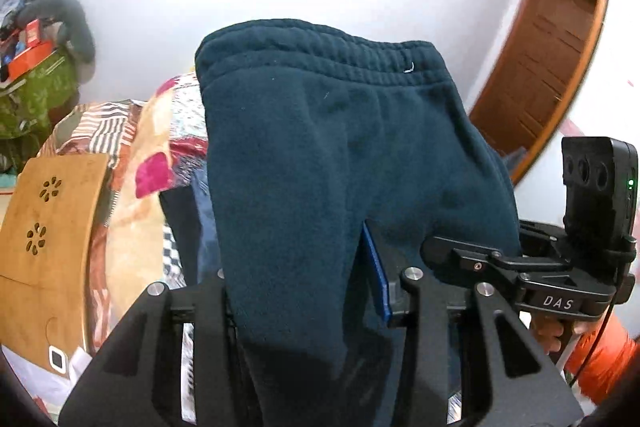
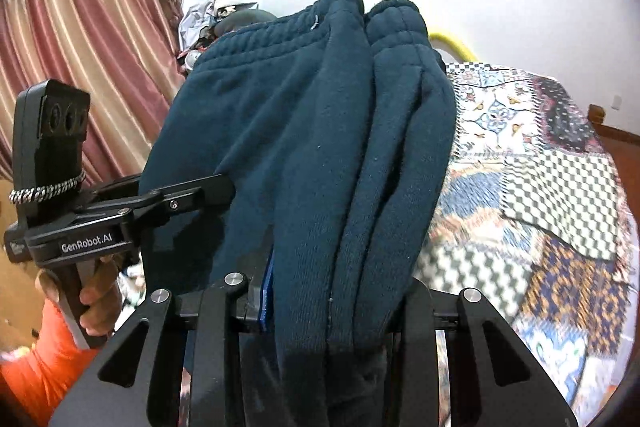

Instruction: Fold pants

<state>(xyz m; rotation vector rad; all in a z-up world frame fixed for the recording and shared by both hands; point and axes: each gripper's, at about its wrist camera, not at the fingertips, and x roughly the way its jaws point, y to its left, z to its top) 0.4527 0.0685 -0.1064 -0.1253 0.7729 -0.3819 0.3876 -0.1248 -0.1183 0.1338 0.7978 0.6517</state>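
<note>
I have the dark teal pants [image 1: 340, 147] clamped in both grippers, lifted above the patchwork bed [image 2: 540, 167]. On the left gripper [image 1: 304, 291], the fabric runs down between the 2 fingers [image 1: 378, 275], which are narrowed and pinch it, with the waistband at the top facing me. On the right gripper [image 2: 328, 299], bunched folds of the same pants fill the gap between the fingers [image 2: 266, 291], gripped there. Each gripper shows in the other's view, held by a hand [image 2: 96, 303] in an orange sleeve [image 2: 44, 359].
</note>
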